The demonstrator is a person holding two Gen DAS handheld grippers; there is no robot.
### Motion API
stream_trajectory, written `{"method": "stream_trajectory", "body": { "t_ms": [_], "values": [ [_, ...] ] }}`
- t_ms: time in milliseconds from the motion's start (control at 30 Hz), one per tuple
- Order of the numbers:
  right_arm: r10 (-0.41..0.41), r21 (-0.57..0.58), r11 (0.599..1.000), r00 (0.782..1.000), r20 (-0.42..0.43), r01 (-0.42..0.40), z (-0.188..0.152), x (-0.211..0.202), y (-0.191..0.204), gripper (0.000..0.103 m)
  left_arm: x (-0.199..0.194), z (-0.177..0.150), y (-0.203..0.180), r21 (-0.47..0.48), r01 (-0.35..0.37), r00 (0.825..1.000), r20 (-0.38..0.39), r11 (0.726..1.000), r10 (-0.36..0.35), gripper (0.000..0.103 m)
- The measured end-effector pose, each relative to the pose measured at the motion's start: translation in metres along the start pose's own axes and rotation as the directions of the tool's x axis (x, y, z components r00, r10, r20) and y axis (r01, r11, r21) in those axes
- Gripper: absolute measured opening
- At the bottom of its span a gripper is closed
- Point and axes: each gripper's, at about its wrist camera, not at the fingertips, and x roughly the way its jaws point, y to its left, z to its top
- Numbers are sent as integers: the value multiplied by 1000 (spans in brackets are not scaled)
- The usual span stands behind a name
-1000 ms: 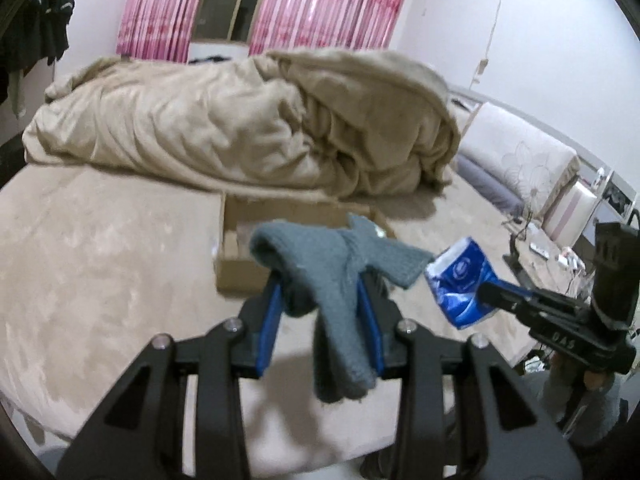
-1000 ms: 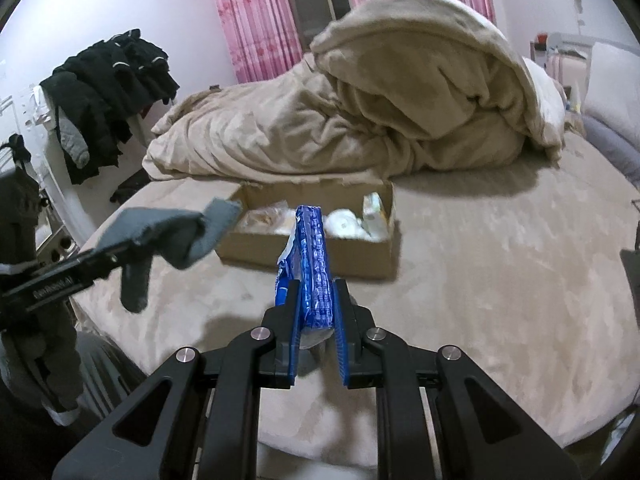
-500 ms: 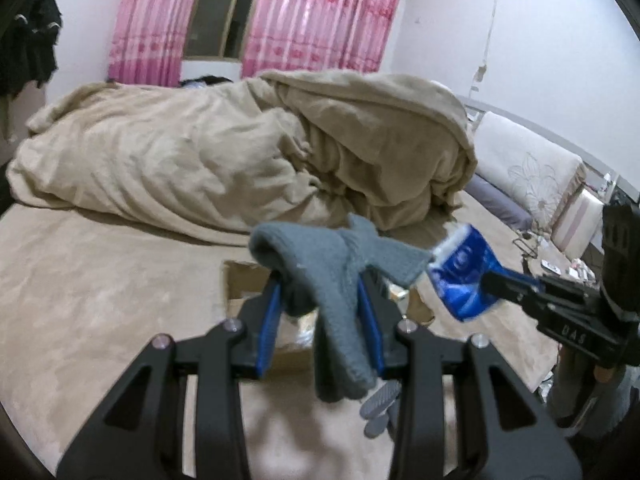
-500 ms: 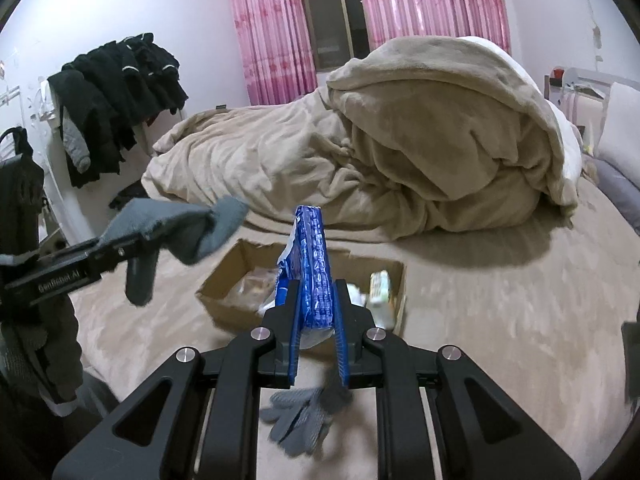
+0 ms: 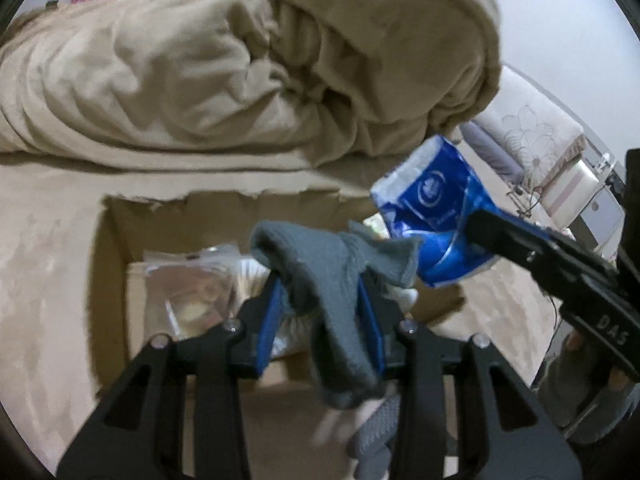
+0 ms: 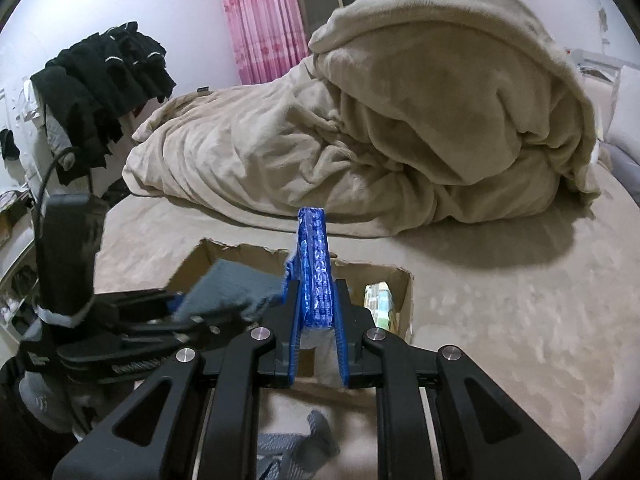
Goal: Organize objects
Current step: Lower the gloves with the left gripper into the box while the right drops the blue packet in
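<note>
1. The left gripper (image 5: 324,300) has its blue-padded fingers pinched on a grey sock (image 5: 332,280). The cuff bunches above the pads and the rest hangs limp between the black arms.
2. The right gripper (image 6: 316,320) is clamped on a blue tissue pack (image 6: 314,268), held edge-on and upright, with its top standing well above the fingertips.
3. In the left wrist view the right gripper (image 5: 476,228) reaches in from the right, and the tissue pack (image 5: 432,216) shows its blue face with a round white logo. The sock's loose end lies just beside the pack, possibly touching it.
4. Both held items hang over an open cardboard box (image 5: 120,240) with a torn rim, which sits on the beige bed surface (image 6: 500,320).
5. Inside the box lie a clear plastic packet (image 5: 188,292) against the left side and, at the right end, a pale green-and-white package (image 6: 380,300).
6. A grey knitted glove (image 6: 296,452) lies on the bed on the near side of the box, below the grippers.
7. Beyond the box a rumpled beige blanket (image 6: 400,120) is heaped high.
8. Farther out are pink curtains (image 6: 260,20), a pile of dark clothes (image 6: 108,76) at the left, and a white pillow (image 5: 532,128) at the right.
</note>
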Motion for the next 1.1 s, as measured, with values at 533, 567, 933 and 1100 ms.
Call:
{"method": "stream_trajectory", "body": {
  "t_ms": [533,567,933,1100],
  "values": [
    [-89,11,996,987,-135,91,-16,77,-11,18,11,-5,12,38,-120,993,-18,992,121,75],
    [-91,11,996,986,-137,94,-18,77,-12,19,6,-6,12,42,-126,992,-7,991,126,75],
    [-98,17,995,994,-52,99,-30,34,-6,76,-61,-34,24,30,-177,980,101,984,173,81],
    [-94,56,994,996,-10,94,-34,2,-2,77,-92,-55,36,-6,-212,968,136,977,211,83]
  ]
}}
